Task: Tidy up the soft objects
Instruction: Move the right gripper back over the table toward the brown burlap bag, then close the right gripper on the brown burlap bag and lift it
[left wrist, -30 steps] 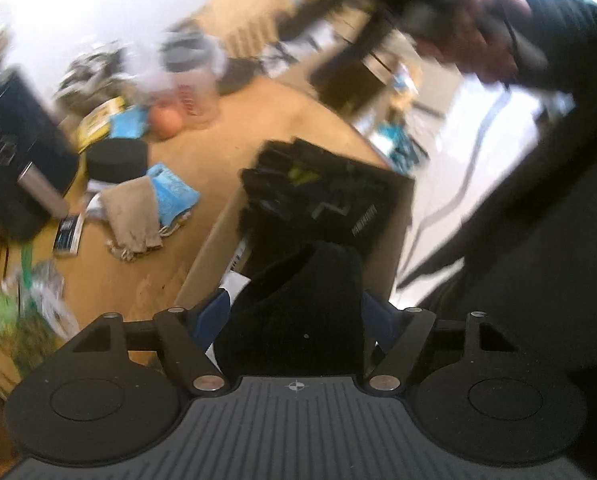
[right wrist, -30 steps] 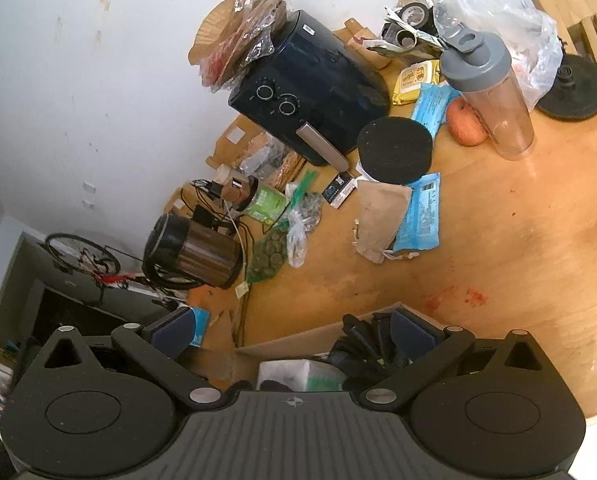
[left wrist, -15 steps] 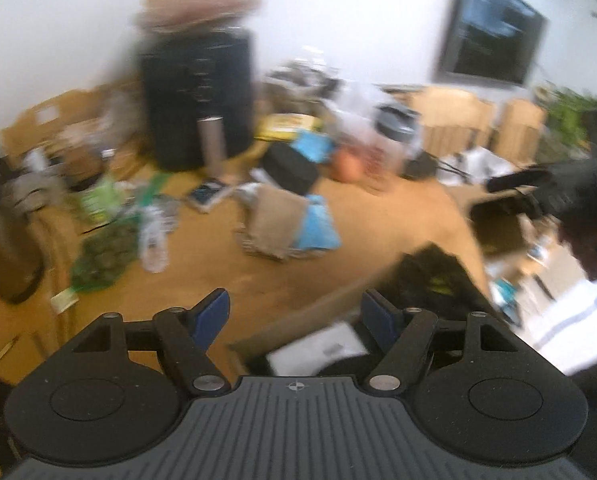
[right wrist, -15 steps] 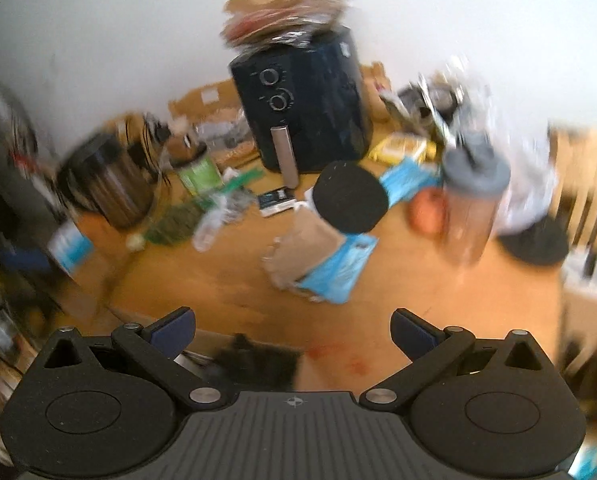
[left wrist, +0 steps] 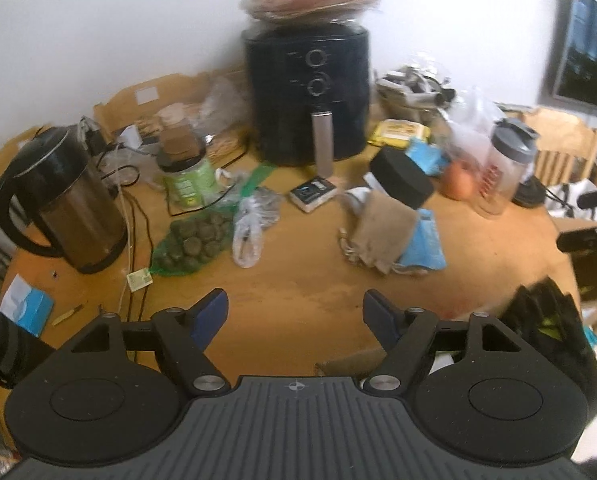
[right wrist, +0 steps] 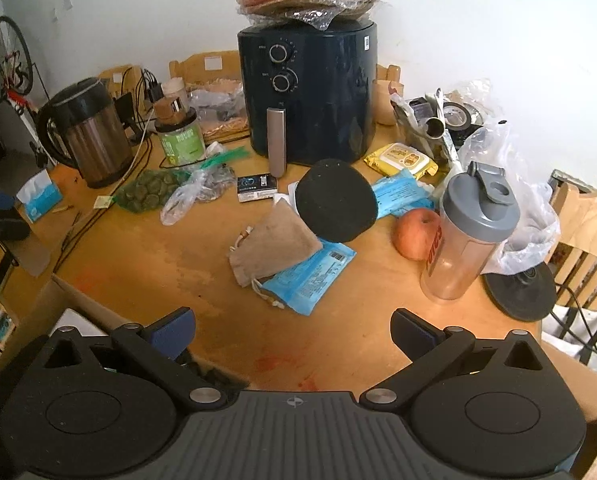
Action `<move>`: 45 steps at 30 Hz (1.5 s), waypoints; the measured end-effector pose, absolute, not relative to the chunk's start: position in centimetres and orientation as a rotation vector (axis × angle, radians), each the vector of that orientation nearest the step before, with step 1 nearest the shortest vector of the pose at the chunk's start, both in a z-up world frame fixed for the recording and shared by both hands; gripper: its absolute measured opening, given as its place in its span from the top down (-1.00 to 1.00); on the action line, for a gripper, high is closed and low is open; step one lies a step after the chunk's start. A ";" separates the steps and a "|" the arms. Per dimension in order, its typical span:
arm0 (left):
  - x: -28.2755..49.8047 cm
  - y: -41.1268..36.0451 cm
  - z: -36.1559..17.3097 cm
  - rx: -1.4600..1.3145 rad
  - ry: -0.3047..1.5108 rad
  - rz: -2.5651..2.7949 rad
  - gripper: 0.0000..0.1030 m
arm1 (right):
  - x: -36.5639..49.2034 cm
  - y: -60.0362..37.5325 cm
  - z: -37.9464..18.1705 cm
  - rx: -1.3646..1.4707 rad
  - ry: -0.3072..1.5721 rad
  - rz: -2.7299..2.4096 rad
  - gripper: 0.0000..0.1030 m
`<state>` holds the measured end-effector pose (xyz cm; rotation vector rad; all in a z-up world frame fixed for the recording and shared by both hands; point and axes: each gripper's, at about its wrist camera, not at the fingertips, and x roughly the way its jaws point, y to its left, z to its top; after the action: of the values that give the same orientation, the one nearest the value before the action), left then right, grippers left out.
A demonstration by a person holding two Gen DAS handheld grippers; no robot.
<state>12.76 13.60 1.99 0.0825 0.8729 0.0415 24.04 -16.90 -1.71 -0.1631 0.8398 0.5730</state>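
A tan drawstring pouch (left wrist: 382,236) (right wrist: 272,238) lies mid-table on a blue packet (left wrist: 424,246) (right wrist: 310,276), next to a black round soft object (left wrist: 402,178) (right wrist: 336,200). Black gloves (left wrist: 546,324) lie in a cardboard box (left wrist: 346,364) (right wrist: 78,300) at the table's near edge. My left gripper (left wrist: 296,314) is open and empty above the near table. My right gripper (right wrist: 292,332) is open and empty, also near the front edge, well short of the pouch.
A black air fryer (right wrist: 306,96) stands at the back, a kettle (right wrist: 88,132) at the left, a shaker bottle (right wrist: 470,236) and an apple (right wrist: 416,234) at the right. A green net bag (left wrist: 190,244), plastic bags, cables and a tissue pack (right wrist: 38,196) crowd the left side.
My left gripper has let go of the dark cloth it held over the box and swung up to face the table. The right gripper has also swung to face the table.
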 end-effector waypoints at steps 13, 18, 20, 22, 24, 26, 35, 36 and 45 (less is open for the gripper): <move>14.4 16.1 0.7 -0.017 0.860 0.144 -0.65 | 30.4 -15.8 -4.3 -0.276 0.896 0.620 -1.00; 14.8 17.1 0.4 -0.040 0.862 0.169 -0.65 | 33.5 -14.8 -6.6 -0.220 0.952 0.641 -1.00; 15.0 17.4 0.2 -0.054 0.865 0.178 -0.65 | 34.5 -14.1 -7.7 -0.184 0.963 0.662 -1.00; 15.1 17.7 0.0 -0.065 0.868 0.190 -0.65 | 35.4 -13.3 -8.7 -0.167 0.987 0.665 -1.00; 15.2 17.8 -0.1 -0.067 0.873 0.192 -0.65 | 36.4 -12.2 -9.9 -0.161 1.012 0.668 -1.00; 15.1 17.8 -0.2 -0.066 0.881 0.191 -0.65 | 37.3 -11.3 -10.9 -0.150 1.012 0.695 -1.00; 14.2 17.5 -0.7 -0.019 0.911 0.189 -0.65 | 40.8 -8.3 -15.3 -0.100 1.008 0.744 -0.94; 14.1 17.5 -0.7 -0.019 0.914 0.189 -0.65 | 41.1 -8.1 -15.7 -0.093 1.008 0.744 -0.90; 12.3 18.1 -1.0 -0.058 0.936 0.219 -0.65 | 44.0 -6.7 -18.8 -0.104 1.019 0.704 -0.51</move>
<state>12.35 18.12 -1.03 -0.0578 0.9360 0.2188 44.02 -6.70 -18.80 -0.1035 1.0187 0.7042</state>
